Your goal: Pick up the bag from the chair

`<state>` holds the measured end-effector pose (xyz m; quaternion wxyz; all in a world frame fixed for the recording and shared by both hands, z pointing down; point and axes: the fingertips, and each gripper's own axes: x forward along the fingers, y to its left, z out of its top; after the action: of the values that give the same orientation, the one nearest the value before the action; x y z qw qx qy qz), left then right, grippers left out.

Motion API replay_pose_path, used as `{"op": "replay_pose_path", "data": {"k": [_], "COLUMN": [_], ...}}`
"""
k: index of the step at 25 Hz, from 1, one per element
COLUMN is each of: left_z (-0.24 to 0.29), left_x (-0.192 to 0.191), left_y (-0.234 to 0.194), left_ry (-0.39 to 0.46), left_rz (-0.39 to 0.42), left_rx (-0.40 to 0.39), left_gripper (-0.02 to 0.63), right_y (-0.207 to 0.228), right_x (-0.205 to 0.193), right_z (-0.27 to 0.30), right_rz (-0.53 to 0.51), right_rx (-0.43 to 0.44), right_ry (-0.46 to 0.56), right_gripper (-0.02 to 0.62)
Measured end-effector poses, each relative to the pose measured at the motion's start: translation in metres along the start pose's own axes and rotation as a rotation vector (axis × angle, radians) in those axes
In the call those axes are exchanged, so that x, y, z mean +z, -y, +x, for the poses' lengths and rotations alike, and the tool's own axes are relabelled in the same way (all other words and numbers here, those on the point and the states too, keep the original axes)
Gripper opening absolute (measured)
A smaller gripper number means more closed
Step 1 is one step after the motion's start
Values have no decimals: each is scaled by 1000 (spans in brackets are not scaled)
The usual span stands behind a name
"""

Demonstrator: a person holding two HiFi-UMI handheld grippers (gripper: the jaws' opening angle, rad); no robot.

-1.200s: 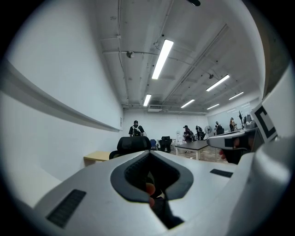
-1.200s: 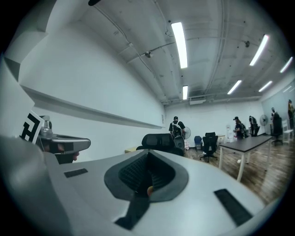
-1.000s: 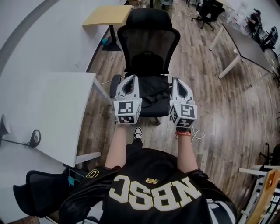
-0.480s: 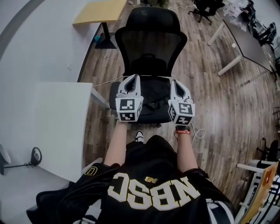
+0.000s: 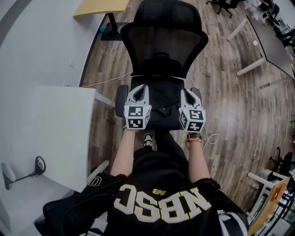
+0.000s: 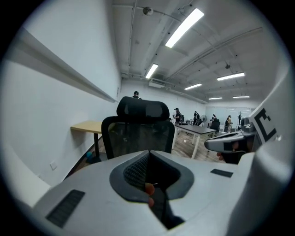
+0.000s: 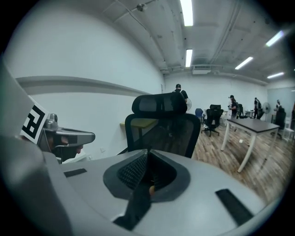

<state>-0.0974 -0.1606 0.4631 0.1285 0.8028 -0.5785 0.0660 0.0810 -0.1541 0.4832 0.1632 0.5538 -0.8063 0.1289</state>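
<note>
A black bag point(image 5: 162, 97) lies on the seat of a black mesh office chair point(image 5: 161, 41). Both grippers hover low over the seat, one at each side of the bag. The left gripper point(image 5: 140, 87) has its jaws together, and a black bag strap point(image 6: 159, 208) runs out of the hollow behind its tips. On the other side the right gripper point(image 5: 190, 91) is closed the same way, with a second strap point(image 7: 137, 208) trailing down from it. In both gripper views the bag's body is hidden and only the chair's backrest point(image 6: 138, 138) shows ahead.
A white table point(image 5: 50, 133) stands close on the left, its corner near the chair. A wooden desk point(image 5: 99, 5) is at the far left, and a grey table point(image 5: 276, 41) at the far right. A white cable point(image 5: 209, 138) lies on the wood floor.
The person has stepped closer, so the chair now sits nearer and larger in the head view. Both grippers have stayed side by side over the seat with jaws closed.
</note>
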Motion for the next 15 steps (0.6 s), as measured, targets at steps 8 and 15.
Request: {"op": "replay_pose_path", "data": {"k": [8,15], "left_z": [66,109], "left_x": [-92,-171], "left_y": [-30,-50], "left_ry": [-255,-421], "left_rz": [-113,-180], "left_rx": [46,66], "left_gripper": [17,80], "right_y": [36,56], "right_x": [-57,-127], "right_z": [88,143], "right_rz": [7,5], "right_rx": [63,101], "right_ry": [-195,-357], "right_gripper": [49,68]}}
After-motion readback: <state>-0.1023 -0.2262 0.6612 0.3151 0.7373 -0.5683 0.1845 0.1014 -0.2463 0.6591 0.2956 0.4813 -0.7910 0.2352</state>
